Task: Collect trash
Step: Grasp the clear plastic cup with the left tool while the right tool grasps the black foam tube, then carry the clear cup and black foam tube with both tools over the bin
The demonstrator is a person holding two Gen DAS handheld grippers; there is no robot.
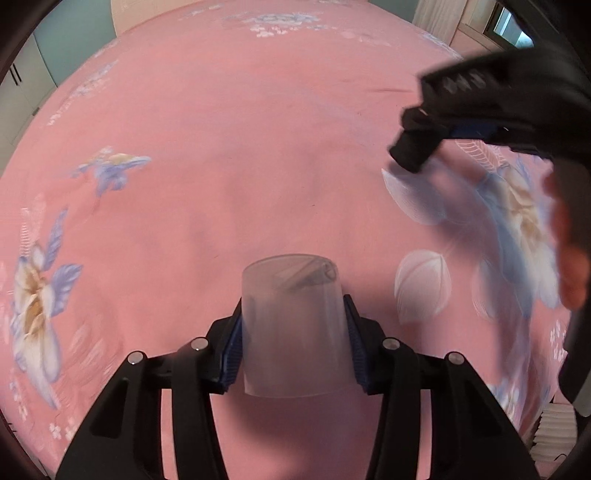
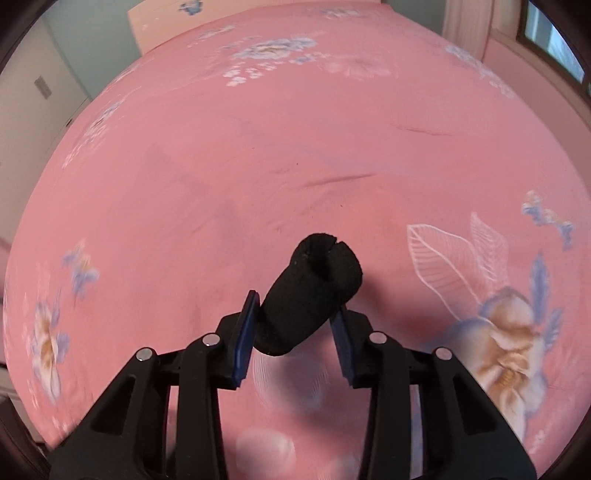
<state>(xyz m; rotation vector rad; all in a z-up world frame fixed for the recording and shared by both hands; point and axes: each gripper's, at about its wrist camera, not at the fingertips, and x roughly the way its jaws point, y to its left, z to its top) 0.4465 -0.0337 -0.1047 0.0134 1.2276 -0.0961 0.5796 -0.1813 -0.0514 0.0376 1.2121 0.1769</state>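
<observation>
In the left wrist view my left gripper (image 1: 293, 332) is shut on a clear plastic cup (image 1: 295, 332), held above the pink bed sheet (image 1: 221, 166); something small and grey shows through the cup's far end. My right gripper (image 2: 295, 325) is shut on a black foam tube (image 2: 310, 295), which sticks out forward between the blue pads. In the left wrist view the right gripper (image 1: 413, 155) appears blurred at the upper right with the black tube (image 1: 412, 151) at its tip, apart from the cup.
The pink sheet with blue and white flower prints (image 2: 506, 339) fills both views. A pale wall and cupboard (image 1: 22, 81) lie far left, a window (image 1: 511, 29) far right. Something white and ribbed (image 1: 556, 428) sits at the bed's near right edge.
</observation>
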